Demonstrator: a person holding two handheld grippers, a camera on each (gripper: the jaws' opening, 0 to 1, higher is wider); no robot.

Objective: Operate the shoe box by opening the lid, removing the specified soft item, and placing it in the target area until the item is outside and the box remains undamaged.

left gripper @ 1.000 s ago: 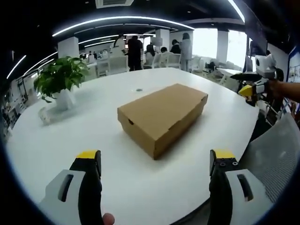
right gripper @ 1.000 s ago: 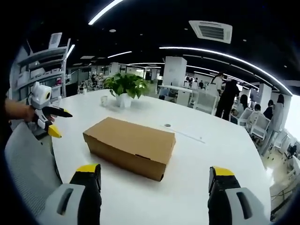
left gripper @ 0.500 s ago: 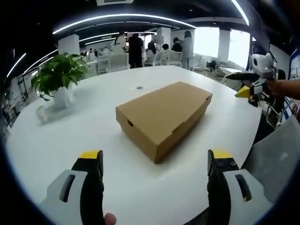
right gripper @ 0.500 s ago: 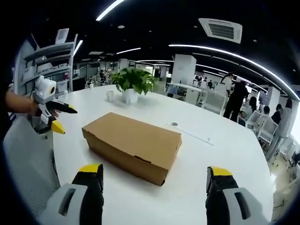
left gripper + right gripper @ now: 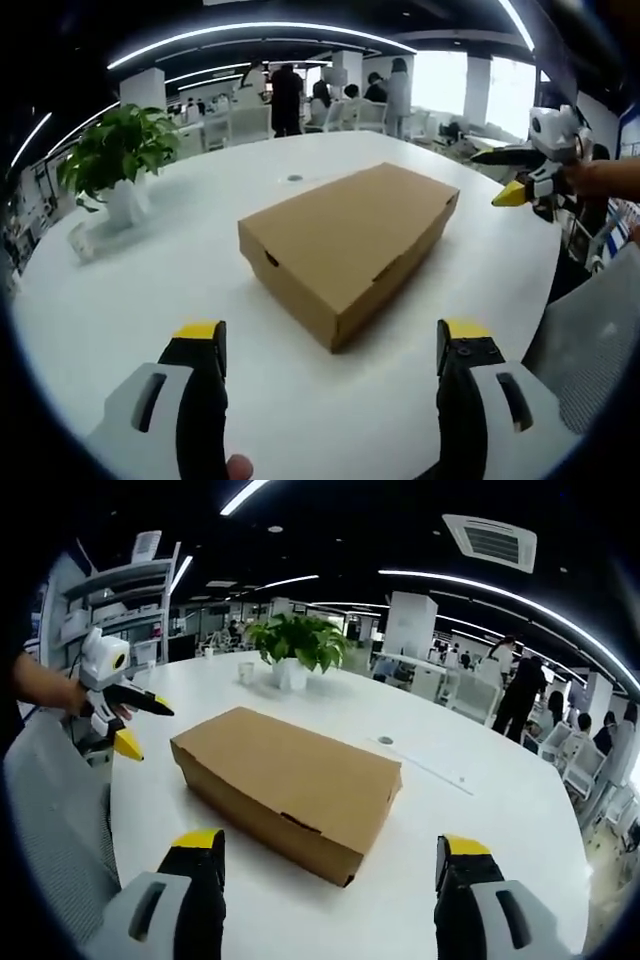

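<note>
On white table (image 5: 120, 290): shoe box (image 5: 345, 240) lid closed; both claws released, clear.

Opposite near views over the shared shoe box (image 5: 345, 235).

Both grippers have edged closer to the closed shoe box (image 5: 348, 240).

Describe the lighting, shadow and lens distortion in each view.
Left gripper view: bright windows at the back blow out, the white table reflects ceiling light, and the shoe box casts a soft shadow along its near edge. Right gripper view: dark ceiling with glowing light strips; the fisheye bends them and the table edge; distant people look soft.
</note>
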